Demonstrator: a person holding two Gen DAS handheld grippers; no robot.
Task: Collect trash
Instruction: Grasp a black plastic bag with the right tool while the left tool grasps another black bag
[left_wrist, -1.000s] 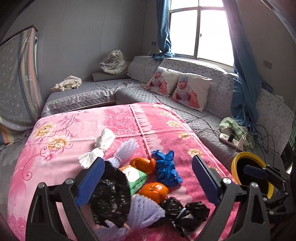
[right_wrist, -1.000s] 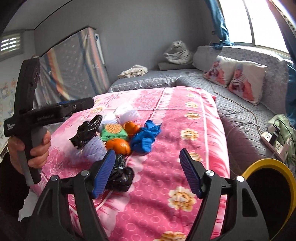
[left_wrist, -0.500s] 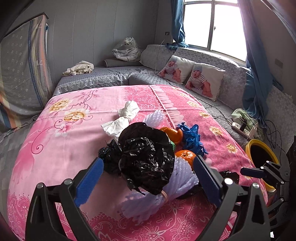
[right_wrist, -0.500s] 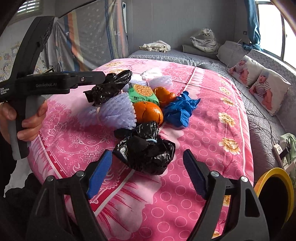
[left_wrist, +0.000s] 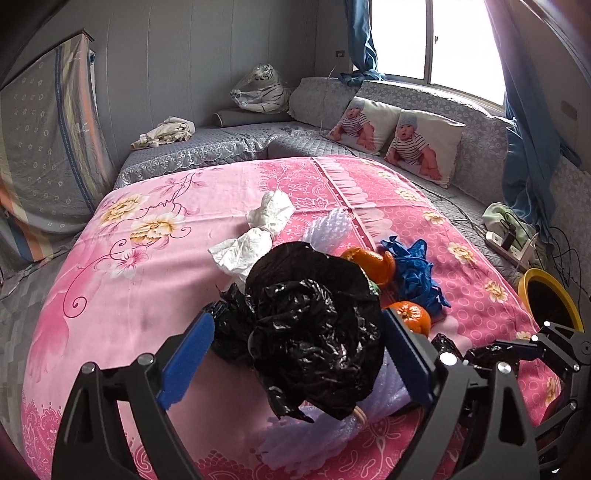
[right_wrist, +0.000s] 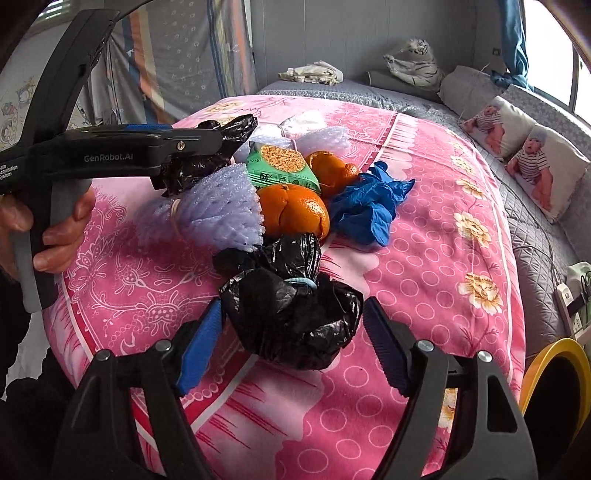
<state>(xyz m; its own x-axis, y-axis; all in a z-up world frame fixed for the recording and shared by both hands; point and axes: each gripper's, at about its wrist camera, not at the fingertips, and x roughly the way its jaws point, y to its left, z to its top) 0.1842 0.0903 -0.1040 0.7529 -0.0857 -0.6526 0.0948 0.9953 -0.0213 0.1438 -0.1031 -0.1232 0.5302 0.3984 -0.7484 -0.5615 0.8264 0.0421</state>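
Observation:
On the pink bedspread (left_wrist: 147, 295) lies a pile of trash. My left gripper (left_wrist: 295, 362) straddles a crumpled black bag (left_wrist: 314, 325) that rests on a purple foam net (left_wrist: 325, 435). Its jaws are closing and its pads are not pressing on the bag. From the right wrist view the left gripper (right_wrist: 225, 142) shows side-on over that bag (right_wrist: 207, 162). My right gripper (right_wrist: 291, 347) straddles a tied black bag (right_wrist: 291, 317), its jaws closing with the pads just beside it. Behind lie an orange (right_wrist: 291, 214), a peel (right_wrist: 332, 170), a green packet (right_wrist: 280, 166) and blue gloves (right_wrist: 369, 206).
White tissue (left_wrist: 258, 232) lies behind the pile. A yellow-rimmed bin (right_wrist: 554, 398) stands off the bed's right corner, also seen as the bin (left_wrist: 546, 299). A power strip with cables (left_wrist: 509, 243) lies on the grey sofa (left_wrist: 461, 155). A hand (right_wrist: 55, 229) holds the left gripper.
Both grippers have come down and in toward the pile. The crumpled black bag now sits between the left jaws, and the tied black bag between the right jaws.

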